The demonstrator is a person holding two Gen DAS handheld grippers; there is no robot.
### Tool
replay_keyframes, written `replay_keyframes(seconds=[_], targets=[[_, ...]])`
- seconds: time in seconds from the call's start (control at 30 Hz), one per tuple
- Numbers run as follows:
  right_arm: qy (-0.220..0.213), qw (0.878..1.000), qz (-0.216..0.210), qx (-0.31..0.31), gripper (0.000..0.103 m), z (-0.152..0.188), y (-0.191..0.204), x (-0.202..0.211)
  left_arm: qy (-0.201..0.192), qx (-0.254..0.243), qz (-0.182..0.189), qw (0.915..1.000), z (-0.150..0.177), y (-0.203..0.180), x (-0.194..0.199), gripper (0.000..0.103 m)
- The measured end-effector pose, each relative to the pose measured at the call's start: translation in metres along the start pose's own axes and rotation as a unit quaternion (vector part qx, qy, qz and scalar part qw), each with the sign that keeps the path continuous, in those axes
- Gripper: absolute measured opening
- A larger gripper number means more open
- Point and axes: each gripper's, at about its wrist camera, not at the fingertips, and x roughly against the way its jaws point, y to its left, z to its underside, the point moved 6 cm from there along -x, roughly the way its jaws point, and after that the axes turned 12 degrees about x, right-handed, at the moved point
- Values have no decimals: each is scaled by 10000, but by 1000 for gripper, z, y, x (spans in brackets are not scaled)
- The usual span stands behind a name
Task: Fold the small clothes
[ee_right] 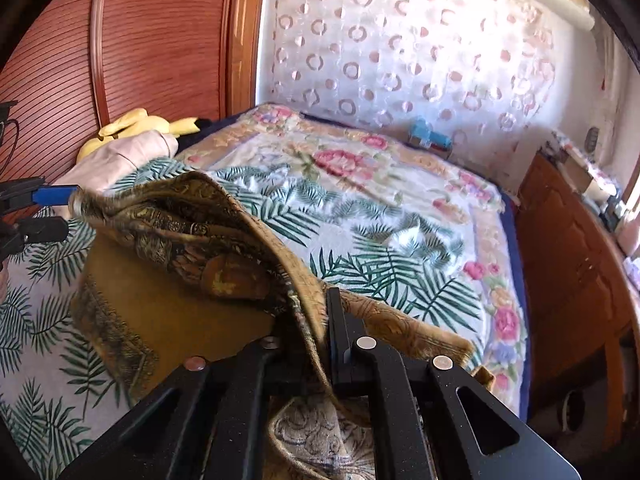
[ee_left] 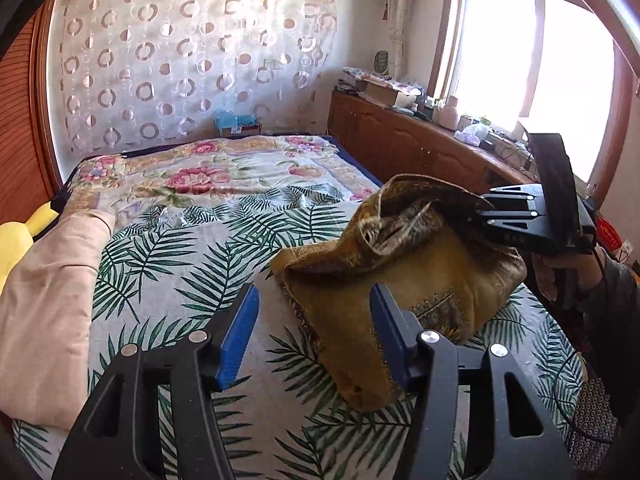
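Mustard garment (ee_left: 404, 280): one, paisley-printed, lying on the palm-leaf sheet (ee_left: 180, 256), one edge lifted.
Right gripper (ee_right: 320, 332): one, clamped tight on that lifted edge; its left finger hidden by cloth.
Left gripper (ee_left: 314, 332): one, jaws apart, nothing between them.
Lettering: faint marks on the right gripper's body, unreadable.
Beige garment (ee_left: 48, 312): one, folded, cut off at left.

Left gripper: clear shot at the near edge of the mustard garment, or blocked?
Probably yes. The left gripper is open just above the mustard garment; the right gripper holds the opposite side, clear of the path.
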Motion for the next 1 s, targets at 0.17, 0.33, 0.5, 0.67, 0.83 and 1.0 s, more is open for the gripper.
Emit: replay_keyframes(seconds=[0.17, 0.33, 0.5, 0.67, 0.83, 1.0], targets=[[-176, 9985, 287, -441, 50, -11, -33, 15, 255, -59, -50, 9996, -5, 2, -28, 59], [-218, 9967, 506, -600, 50, -3, -43, 42, 440, -111, -34, 9990, -9, 2, -50, 59], [-101, 9955, 646, -679, 50, 9, -32, 53, 619, -73, -70, 9980, -11, 8, -66, 59], [26, 9947, 516, -893, 57, 24, -25, 57, 779, -61, -168, 9968, -9, 12, -77, 59], [607, 9900, 436, -1194, 61, 55, -26, 33, 965, -64, -238, 9950, -7, 15, -91, 59], [652, 9839, 351, -1626, 64, 60, -35, 22, 1083, -50, -244, 9938, -4, 14, -98, 59]])
